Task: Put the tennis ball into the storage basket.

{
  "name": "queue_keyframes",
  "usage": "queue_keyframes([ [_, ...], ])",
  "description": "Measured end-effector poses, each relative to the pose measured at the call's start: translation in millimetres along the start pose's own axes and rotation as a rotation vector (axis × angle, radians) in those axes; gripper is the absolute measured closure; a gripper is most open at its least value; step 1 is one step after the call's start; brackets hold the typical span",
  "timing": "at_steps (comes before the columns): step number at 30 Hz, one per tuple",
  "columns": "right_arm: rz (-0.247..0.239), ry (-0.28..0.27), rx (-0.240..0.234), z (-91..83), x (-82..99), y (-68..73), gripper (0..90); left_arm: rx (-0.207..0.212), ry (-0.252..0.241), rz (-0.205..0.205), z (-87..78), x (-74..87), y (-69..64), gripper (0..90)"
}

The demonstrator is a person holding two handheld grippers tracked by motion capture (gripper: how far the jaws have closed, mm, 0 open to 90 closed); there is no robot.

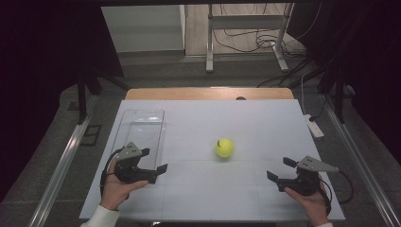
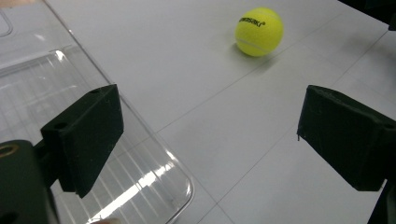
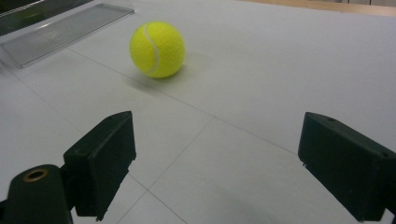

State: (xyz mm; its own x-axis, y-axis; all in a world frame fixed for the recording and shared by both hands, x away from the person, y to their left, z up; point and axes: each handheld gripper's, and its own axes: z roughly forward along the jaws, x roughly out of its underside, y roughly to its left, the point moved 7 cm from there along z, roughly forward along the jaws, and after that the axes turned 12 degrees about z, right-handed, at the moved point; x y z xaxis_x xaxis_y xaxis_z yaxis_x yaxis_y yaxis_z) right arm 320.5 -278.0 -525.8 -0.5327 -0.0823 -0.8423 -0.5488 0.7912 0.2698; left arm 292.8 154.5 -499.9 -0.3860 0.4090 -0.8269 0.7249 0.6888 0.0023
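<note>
A yellow ball is sitting mid-table, apart from both grippers. The left gripper is hovering with jaws wide, empty, over the near end of a clear tray. The right gripper is also gaping, empty, pointing toward the ball.

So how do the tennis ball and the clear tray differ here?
The tennis ball is round, opaque and bright yellow; the clear tray is flat, rectangular and see-through. The ball sits near the middle of the table, ahead of both grippers and between them, while the tray lies toward the left side, its near end by the left gripper. Both rest on the white surface, untouched.
</note>
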Motion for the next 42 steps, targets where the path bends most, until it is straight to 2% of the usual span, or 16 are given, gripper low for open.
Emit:
queue_keyframes([
  [19,-0.010,0.007,-0.015,5.9,-1.8,2.6,11.4,-0.008,0.035,0.019,7.9,-12.6,-3.4,8.0],
  [42,-0.007,0.006,-0.014,6.1,-1.5,1.7,11.4,0.039,0.056,0.061,23.8,-31.6,-14.8,8.4],
])
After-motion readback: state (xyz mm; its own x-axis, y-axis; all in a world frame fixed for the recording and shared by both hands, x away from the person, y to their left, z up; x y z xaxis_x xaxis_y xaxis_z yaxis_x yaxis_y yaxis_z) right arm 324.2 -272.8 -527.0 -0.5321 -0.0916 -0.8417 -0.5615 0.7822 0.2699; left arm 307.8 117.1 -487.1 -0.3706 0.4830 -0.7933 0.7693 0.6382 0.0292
